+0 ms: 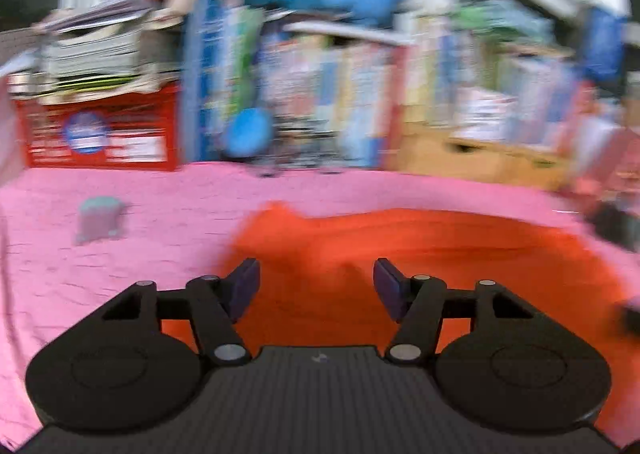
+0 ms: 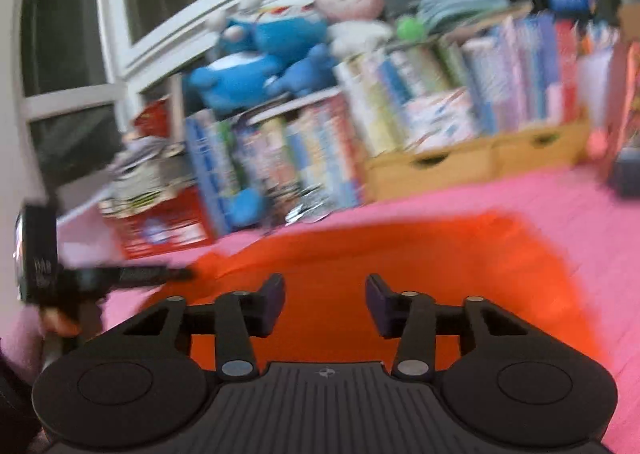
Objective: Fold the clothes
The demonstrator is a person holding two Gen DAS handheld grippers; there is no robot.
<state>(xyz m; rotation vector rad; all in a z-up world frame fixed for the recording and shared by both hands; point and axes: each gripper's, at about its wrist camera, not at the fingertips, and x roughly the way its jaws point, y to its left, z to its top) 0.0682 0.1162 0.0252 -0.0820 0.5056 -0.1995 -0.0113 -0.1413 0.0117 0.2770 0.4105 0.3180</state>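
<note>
An orange garment (image 1: 420, 250) lies spread flat on the pink sheet (image 1: 120, 294); both views are motion-blurred. My left gripper (image 1: 316, 278) hovers over the garment's near left part, its jaws apart with nothing pinched between the pads. In the right wrist view the same garment (image 2: 400, 262) fills the middle, and my right gripper (image 2: 325, 294) stands over its near edge, open and empty. The left gripper (image 2: 120, 274) also shows there at the left edge, its tip at the garment's left corner, with a hand (image 2: 56, 326) on it.
Rows of books (image 2: 480, 93) in wooden boxes (image 2: 460, 165), a red box (image 1: 100, 133) and plush toys (image 2: 260, 65) line the far side of the sheet. A small grey-green object (image 1: 98, 219) lies on the sheet, left of the garment.
</note>
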